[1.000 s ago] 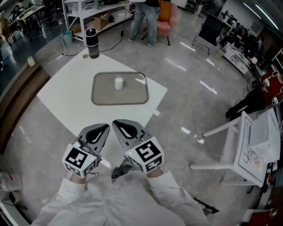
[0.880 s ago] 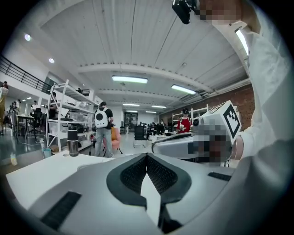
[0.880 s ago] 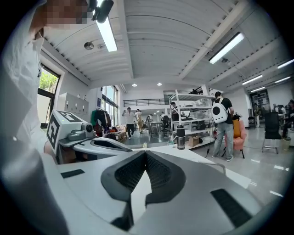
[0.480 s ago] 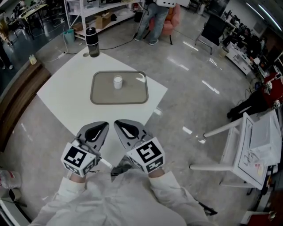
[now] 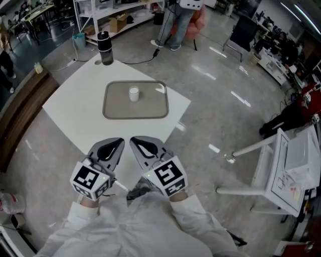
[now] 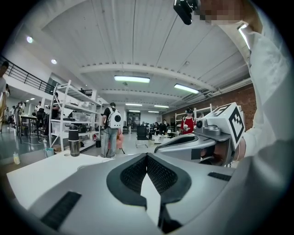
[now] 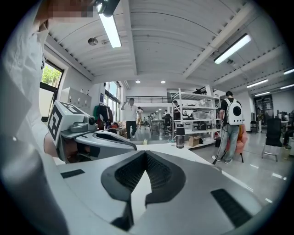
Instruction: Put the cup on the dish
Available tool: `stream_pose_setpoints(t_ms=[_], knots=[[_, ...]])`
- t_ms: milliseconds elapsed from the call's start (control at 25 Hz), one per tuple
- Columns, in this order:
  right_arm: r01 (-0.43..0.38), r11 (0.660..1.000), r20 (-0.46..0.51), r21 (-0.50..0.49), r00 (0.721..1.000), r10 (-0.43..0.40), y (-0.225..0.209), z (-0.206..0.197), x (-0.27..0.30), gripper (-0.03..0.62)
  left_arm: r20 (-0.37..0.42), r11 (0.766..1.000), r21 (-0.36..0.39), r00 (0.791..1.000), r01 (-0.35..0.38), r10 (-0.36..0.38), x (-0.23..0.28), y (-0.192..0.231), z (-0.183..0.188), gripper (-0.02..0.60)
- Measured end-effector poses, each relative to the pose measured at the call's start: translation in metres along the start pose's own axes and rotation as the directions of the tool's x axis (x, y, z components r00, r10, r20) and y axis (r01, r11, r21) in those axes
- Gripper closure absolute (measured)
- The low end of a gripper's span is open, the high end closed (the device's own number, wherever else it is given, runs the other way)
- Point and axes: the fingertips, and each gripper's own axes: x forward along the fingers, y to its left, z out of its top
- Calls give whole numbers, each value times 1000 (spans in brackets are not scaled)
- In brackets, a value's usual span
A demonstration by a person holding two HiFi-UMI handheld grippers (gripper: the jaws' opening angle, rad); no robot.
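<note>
A small white cup (image 5: 134,94) stands upright on the grey dish (image 5: 115,108), a flat tray in the middle of the white table (image 5: 70,105). Both grippers hover side by side over the table's near corner, well short of the dish. My left gripper (image 5: 118,143) is shut with nothing between its pads; in the left gripper view its jaws (image 6: 147,155) meet at the tip. My right gripper (image 5: 133,140) is also shut and empty, its pads touching in the right gripper view (image 7: 146,153). From both gripper views the cup is hidden.
A black bottle (image 5: 105,48) stands at the table's far corner, beyond the dish. A person (image 5: 176,25) stands on the floor at the back near white shelving (image 5: 98,15). A white stand (image 5: 281,165) is off to the right.
Neither gripper has moved and the cup stays put on the dish. Only the person at the back has shifted a little to the right.
</note>
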Motion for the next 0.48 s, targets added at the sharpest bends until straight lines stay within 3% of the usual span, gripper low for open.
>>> stream_pose_setpoints(t_ms=[480], knots=[[-8,1000,-10,13,1000,8,0,-2,1,582,-11,1000,-11,1000,14,-14,4,-1,-1,573]])
